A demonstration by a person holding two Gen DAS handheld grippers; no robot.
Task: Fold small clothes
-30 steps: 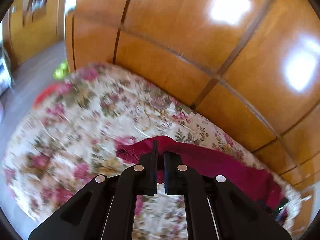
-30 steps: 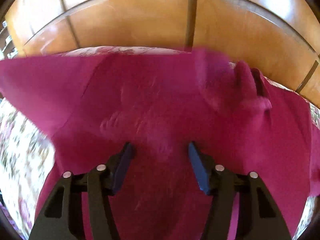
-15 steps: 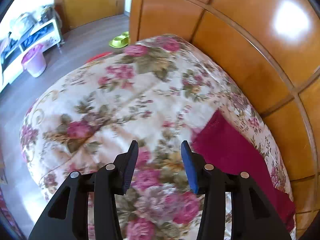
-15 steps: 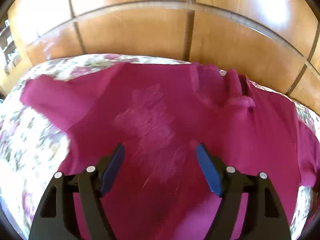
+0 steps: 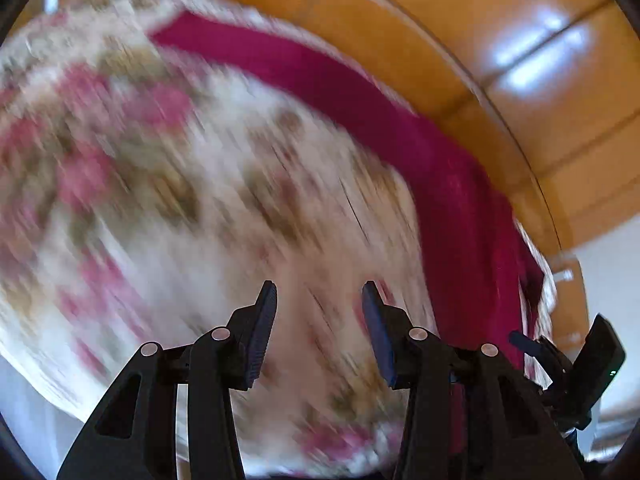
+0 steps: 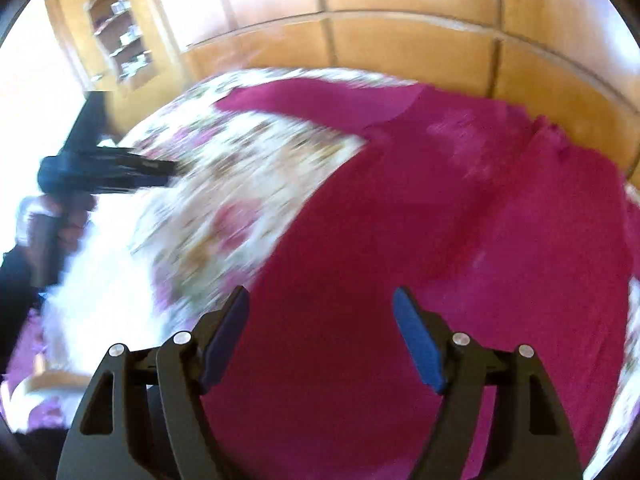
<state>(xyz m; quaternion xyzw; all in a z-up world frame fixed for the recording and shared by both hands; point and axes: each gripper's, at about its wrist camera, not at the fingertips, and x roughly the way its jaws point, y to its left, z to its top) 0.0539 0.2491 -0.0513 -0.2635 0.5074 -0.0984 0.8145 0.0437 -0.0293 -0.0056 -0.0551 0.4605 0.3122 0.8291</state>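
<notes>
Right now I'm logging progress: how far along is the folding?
Early. Done: the magenta garment lies spread on the floral bedspread, one sleeve stretched out. In hand: nothing; left gripper and right gripper are both open and empty. Left: every fold; no crease shows yet.

Cloth on cloth, under polished wood

The magenta garment (image 6: 460, 240) is matt, soft cloth lying on a floral printed bedspread (image 5: 180, 200), also matt fabric. Behind the bedspread, the wooden headboard (image 5: 500, 40) is glossy and smooth, throwing bright window reflections. Both grippers look like matt black plastic.
</notes>
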